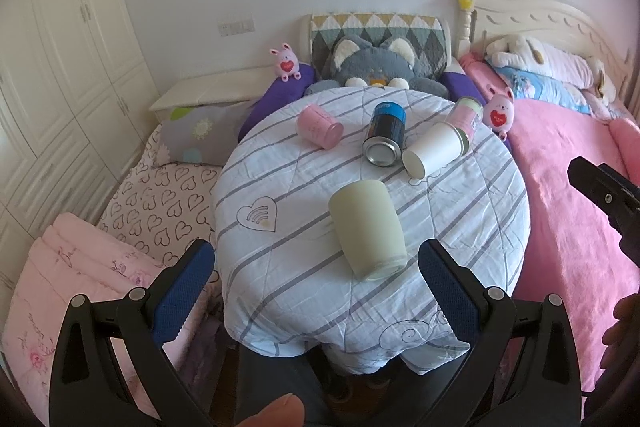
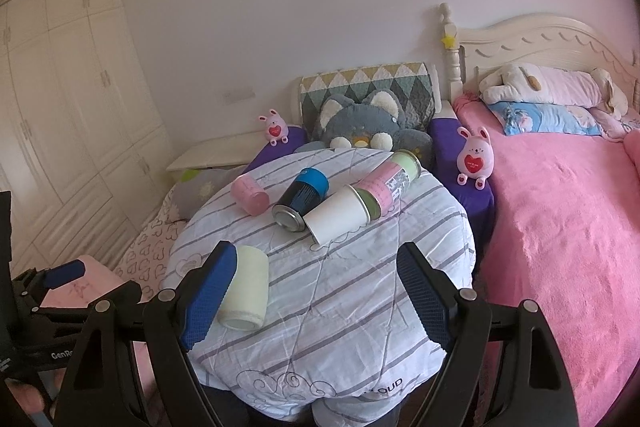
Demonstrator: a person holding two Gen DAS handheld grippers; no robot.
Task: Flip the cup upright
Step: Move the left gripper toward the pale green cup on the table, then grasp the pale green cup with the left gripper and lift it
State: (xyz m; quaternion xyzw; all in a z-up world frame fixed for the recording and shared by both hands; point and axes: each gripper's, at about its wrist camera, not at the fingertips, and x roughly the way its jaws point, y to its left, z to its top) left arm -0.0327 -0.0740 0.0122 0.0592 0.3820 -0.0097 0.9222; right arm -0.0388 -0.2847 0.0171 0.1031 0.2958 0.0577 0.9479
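A pale green cup (image 1: 368, 231) lies on its side on the round table's striped cloth (image 1: 280, 267), its rim toward me. It also shows in the right wrist view (image 2: 246, 289), low at the left. My left gripper (image 1: 316, 263) is open and empty, its blue pads either side of the cup and just short of it. My right gripper (image 2: 316, 267) is open and empty over the table's near part, its left pad (image 2: 208, 291) in front of the cup. A white paper cup (image 1: 432, 149) lies on its side farther back.
A pink cup (image 1: 319, 127), a blue and black can (image 1: 385, 135) and a pink and green jar (image 1: 466, 117) lie toppled at the table's far side. A pink bed (image 2: 560, 227) is on the right, plush toys (image 1: 376, 63) behind, bedding (image 1: 80, 267) on the left.
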